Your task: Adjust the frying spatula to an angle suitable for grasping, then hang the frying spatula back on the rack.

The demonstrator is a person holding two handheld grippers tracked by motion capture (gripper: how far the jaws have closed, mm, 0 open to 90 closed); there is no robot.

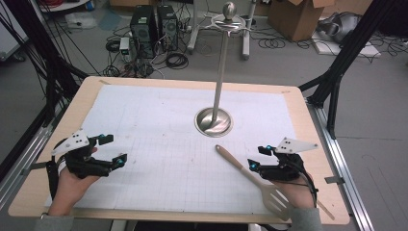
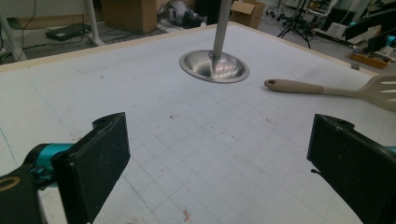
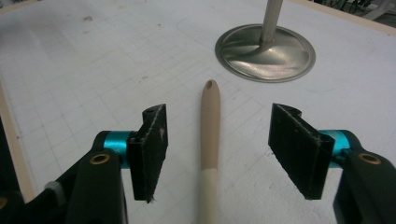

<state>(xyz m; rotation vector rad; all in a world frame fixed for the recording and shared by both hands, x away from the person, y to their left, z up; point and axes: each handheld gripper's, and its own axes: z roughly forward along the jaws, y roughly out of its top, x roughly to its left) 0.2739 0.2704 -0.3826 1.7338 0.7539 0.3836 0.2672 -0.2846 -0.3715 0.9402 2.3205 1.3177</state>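
**Spatula Lies Flat on the Desk Between My Right Claw's Spread Jaws**

My right claw [image 1: 256, 157] hangs released over the beige slotted spatula [image 1: 250, 179] — its 2 black jaws stand on either side of the handle with clear gaps, neither pad touching it. In the right gripper view the handle [image 3: 210, 135] runs straight up the middle between the jaws, its rounded tip with a small hole pointing toward the metal stand. The spatula rests on the white gridded mat [image 1: 163, 134] at the near right of the desk [image 1: 86, 89], handle angled toward the centre, slotted blade close to the front edge by my right wrist. My left claw [image 1: 111, 148] is released too, jaws wide and holding nothing, at the near left of the mat, well apart from the spatula. The stand [image 1: 214, 121] — a round steel base with a tall upright pole — sits beyond the handle tip, near it but apart.
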